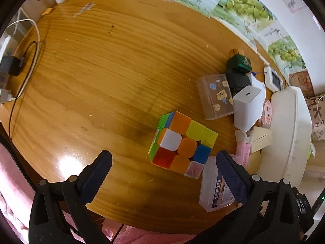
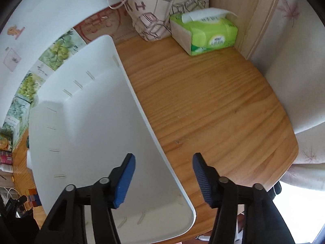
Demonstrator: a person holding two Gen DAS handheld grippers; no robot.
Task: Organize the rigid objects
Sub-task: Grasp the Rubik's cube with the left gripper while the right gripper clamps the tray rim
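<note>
Left gripper (image 1: 163, 171) points steeply down at the wooden desk (image 1: 97, 77), fingers (image 1: 97, 174) spread wide, nothing between the pads, nothing held. Scrambled colour cube (image 1: 180, 143) sits on the desk just ahead of the fingers, nearer the right-hand one, not touched. A clear plastic box with a printed label (image 1: 215, 189) lies just beside the cube's lower right corner, partly under the right-hand finger in this view; cannot tell if they touch. Further up: a translucent box with small stickers (image 1: 216, 96), a white charger block (image 1: 246, 107) leaning against it, a dark green bottle with a wooden cap (image 1: 239, 62) behind, plus small pink and cream items crowded next to the white bin (image 1: 288, 130) at the right edge. Cables and a black adapter (image 1: 11, 66) at the far left edge of the desk. Right gripper (image 2: 163, 175) also aimed down, fingers (image 2: 124, 181) about half open, empty; the bin's long rim (image 2: 142, 111) runs through the gap, left-hand finger over the bin's inside, right-hand finger over bare desk, pads not pressing on the rim. Bin interior as far as seen holds nothing. Green tissue pack (image 2: 205, 30) and a printed fabric pouch (image 2: 162, 6) stand at the far end of the desk, well apart from the gripper.
</note>
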